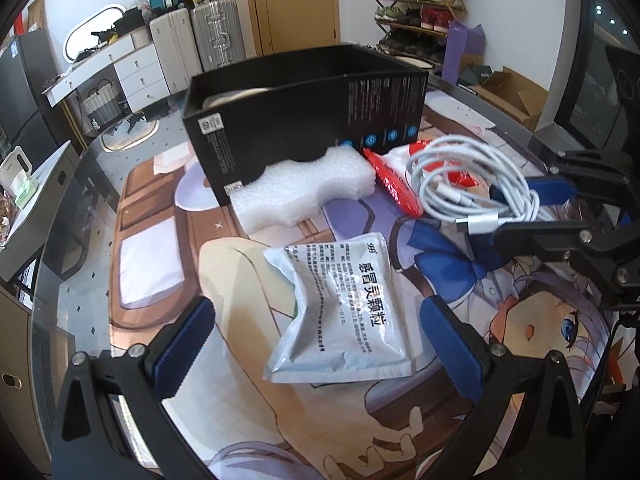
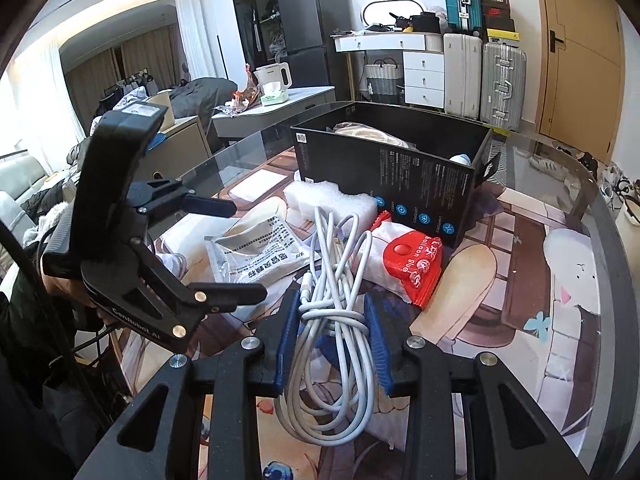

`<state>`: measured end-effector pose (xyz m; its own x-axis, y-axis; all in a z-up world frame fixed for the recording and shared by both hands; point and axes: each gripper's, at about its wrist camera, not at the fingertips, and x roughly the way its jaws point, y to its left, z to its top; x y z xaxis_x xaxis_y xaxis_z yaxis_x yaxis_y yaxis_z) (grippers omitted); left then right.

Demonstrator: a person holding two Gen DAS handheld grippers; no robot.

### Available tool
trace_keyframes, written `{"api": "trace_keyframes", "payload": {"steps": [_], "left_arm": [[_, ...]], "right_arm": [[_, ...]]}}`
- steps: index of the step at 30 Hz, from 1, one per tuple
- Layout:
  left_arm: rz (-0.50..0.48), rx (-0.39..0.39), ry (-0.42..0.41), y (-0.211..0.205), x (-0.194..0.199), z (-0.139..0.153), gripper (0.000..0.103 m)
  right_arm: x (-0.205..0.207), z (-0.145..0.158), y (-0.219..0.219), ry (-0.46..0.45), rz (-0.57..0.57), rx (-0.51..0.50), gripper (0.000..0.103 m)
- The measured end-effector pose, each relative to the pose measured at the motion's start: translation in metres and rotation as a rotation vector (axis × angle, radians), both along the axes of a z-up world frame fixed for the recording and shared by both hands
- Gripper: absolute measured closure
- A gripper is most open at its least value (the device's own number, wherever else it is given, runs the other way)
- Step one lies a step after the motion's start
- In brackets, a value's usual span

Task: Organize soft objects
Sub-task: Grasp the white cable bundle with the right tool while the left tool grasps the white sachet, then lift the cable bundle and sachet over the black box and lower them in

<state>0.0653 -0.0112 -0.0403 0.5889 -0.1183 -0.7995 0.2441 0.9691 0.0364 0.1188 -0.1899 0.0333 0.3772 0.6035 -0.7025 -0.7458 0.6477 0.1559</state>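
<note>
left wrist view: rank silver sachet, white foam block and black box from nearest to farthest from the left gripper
1. silver sachet, between the left gripper fingers, not gripped.
2. white foam block, beyond it, against the box.
3. black box, farthest, at the back.

The right tongs (image 2: 332, 344) point downward, blue pads clamped tight together on a bundle. The left tongs (image 1: 316, 344) hang spread wide, tilted steeply down, gripping nothing.

Open black cardboard box (image 1: 304, 120) hides most of its pale round contents; small white print on its side too tiny to read.
</note>
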Motion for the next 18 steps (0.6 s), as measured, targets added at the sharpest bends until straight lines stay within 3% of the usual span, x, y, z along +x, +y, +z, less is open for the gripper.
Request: {"api": "trace_keyframes", "payload": {"steps": [5, 7, 9, 18], "left_arm": [[-0.020, -0.055, -0.002, 0.002, -0.001, 0.001, 0.024], [-0.027, -0.061, -0.016, 0.002, -0.004, 0.003, 0.043], [-0.039, -0.066, -0.024, 0.002, -0.006, 0.005, 0.053], [-0.046, -0.112, -0.037, 0.009, -0.012, 0.010, 0.061]], "right_arm": [[-0.001, 0.003, -0.003, -0.007, -0.009, 0.006, 0.070], [-0.001, 0.004, -0.004, -0.009, -0.014, 0.009, 0.070], [-0.001, 0.004, -0.005, -0.008, -0.017, 0.011, 0.070], [0.000, 0.009, -0.008, -0.022, -0.030, 0.023, 0.070]]}}
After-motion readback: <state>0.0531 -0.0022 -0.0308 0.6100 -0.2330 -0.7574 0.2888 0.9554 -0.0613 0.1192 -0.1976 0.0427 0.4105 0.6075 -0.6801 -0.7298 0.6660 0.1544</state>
